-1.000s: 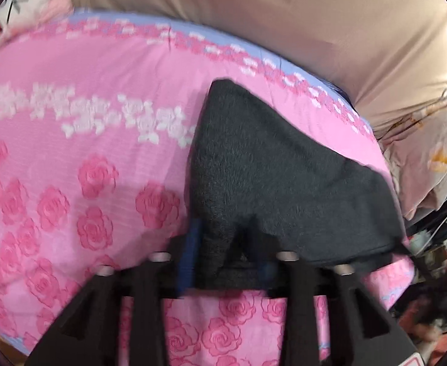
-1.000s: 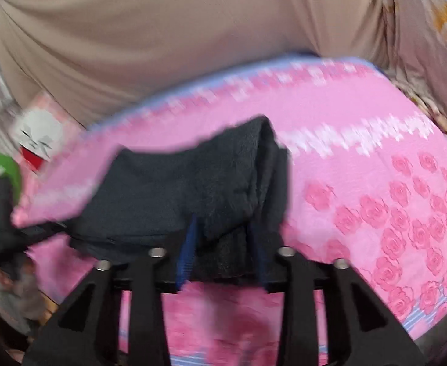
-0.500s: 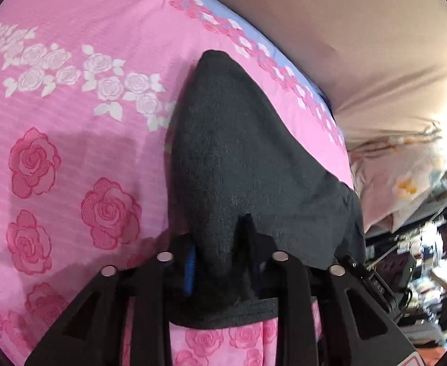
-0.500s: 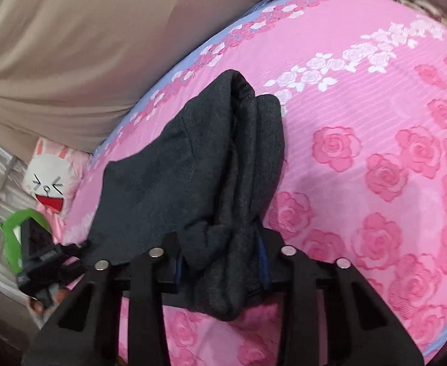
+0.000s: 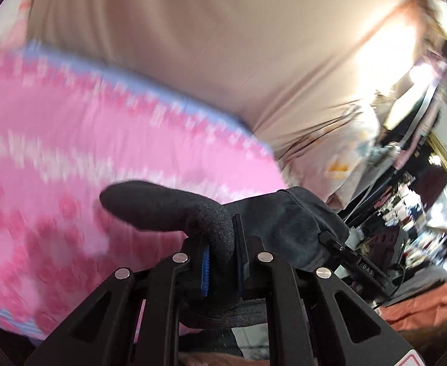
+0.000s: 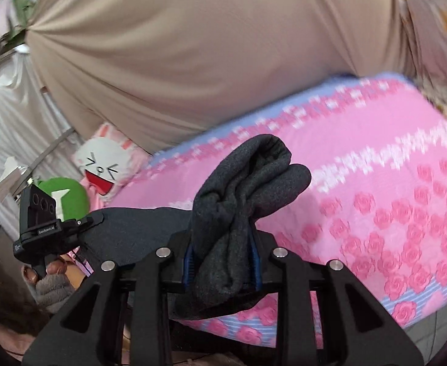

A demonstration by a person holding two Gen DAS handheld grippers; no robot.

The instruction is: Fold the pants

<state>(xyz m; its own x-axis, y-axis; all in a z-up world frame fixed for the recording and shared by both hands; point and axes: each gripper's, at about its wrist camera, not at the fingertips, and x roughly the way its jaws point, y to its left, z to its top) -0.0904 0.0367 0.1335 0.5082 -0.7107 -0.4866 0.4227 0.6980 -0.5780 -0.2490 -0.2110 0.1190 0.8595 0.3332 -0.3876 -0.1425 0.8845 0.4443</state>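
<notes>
The dark gray pants (image 5: 168,210) were held up over the pink rose bedspread (image 5: 70,158), off its surface where they could be seen. The bedspread is the landmark here.

At the left of the bedspread, the left gripper (image 5: 221,262) was closed tight on a bunched edge of the pants. The cloth was pinched between its blue-padded fingers (image 5: 205,270), and a rounded fold was pushed out past them, over the bedspread. In the right wrist view, the left gripper (image 6: 83,225) was seen at the left edge of the bedspread, with the pants stretched from it across to the right gripper.

Nearer the middle of the bedspread, the right gripper (image 6: 221,262) was closed on a thick bundle of the pants (image 6: 241,192). Some layers were squeezed between its fingers (image 6: 188,263), and the folds were stuck up above them.

A beige sheet (image 6: 192,45) was hung behind the bedspread. A white bunny cushion (image 6: 101,164) was seen beside its left end. The left wrist view was blurred.
</notes>
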